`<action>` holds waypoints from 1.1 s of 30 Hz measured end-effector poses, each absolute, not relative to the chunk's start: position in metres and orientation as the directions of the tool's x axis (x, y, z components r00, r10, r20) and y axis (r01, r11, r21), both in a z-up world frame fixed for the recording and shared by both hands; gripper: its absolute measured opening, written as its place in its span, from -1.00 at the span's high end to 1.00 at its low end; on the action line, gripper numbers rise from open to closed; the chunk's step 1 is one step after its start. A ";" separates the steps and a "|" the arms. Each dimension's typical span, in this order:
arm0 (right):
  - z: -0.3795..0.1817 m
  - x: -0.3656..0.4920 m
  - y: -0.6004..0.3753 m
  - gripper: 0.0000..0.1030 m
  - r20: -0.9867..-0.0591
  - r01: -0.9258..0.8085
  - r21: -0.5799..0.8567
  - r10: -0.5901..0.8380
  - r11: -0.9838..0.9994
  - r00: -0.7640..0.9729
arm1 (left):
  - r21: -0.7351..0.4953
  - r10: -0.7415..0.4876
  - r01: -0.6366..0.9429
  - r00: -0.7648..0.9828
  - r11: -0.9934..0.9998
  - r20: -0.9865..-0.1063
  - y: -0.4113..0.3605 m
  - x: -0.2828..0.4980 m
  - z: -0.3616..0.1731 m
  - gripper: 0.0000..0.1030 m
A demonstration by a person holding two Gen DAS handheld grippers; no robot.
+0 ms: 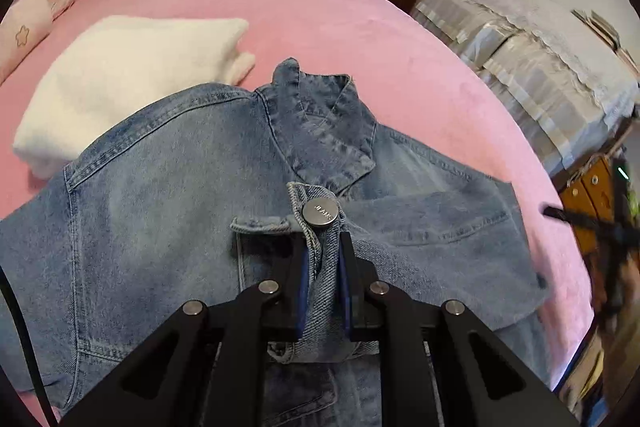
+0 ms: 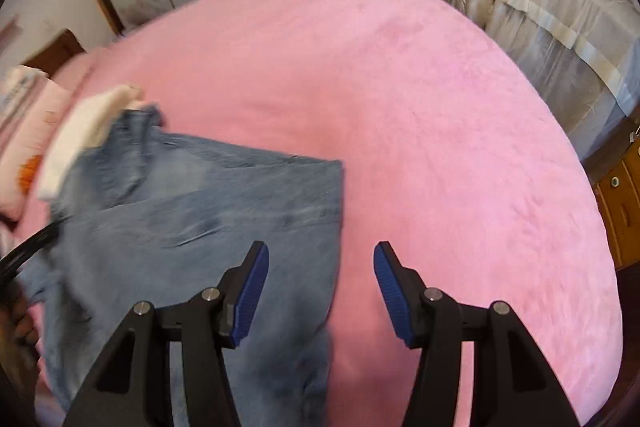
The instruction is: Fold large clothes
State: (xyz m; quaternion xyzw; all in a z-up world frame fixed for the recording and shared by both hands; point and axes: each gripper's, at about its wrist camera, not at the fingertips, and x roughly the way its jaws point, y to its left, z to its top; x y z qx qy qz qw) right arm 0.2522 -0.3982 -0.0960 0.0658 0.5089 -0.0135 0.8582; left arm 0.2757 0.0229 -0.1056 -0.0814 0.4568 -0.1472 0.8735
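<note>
The denim jacket (image 1: 168, 195) lies spread on the pink bed (image 1: 320, 19), collar toward the far edge, with 1 shoulder overlapping a folded white blanket (image 1: 120, 79) near the bed's far left corner. The left tool (image 1: 323, 267) is clamped on the jacket's front placket, just below the metal button (image 1: 321, 213), with denim pinched between its 2 blue pads. The right tool (image 2: 320, 279) stands open and holds nothing; its jaws straddle the jacket's side edge (image 2: 338, 227), 1 pad over denim and 1 over bare bed. The right-wrist view is motion-blurred. The step in hand appears to be an early fold, with the garment laid flat and 1 side section already turned in. The next move likely calls for the right tool to take a fresh grip on an unfolded edge, while the left tool keeps the placket under tension.
</note>
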 end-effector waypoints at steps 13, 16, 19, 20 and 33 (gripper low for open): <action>-0.140 0.306 -0.385 0.92 -0.873 0.113 -0.003 -0.057 0.994 0.484 | -0.206 -0.275 0.188 0.511 0.960 -0.814 0.025 0.262 -0.141 0.75; -0.142 0.299 -0.394 0.93 -0.854 0.130 0.009 -0.060 0.991 0.516 | -0.182 -0.244 0.170 0.494 0.968 -0.835 0.025 0.270 -0.151 0.74; -0.153 0.298 -0.397 0.86 -0.870 0.144 -0.002 -0.073 0.990 0.488 | -0.184 -0.240 0.172 0.403 0.968 -0.883 0.025 0.271 -0.168 0.67; -0.150 0.298 -0.399 0.84 -0.871 0.160 0.004 -0.075 0.987 0.485 | -0.192 -0.249 0.178 0.399 0.965 -0.883 0.028 0.267 -0.165 0.59; -0.104 0.212 -0.347 0.36 -0.833 -0.021 0.030 0.037 0.999 0.552 | -0.507 -0.479 0.019 0.360 0.862 -0.800 0.096 0.316 -0.139 0.31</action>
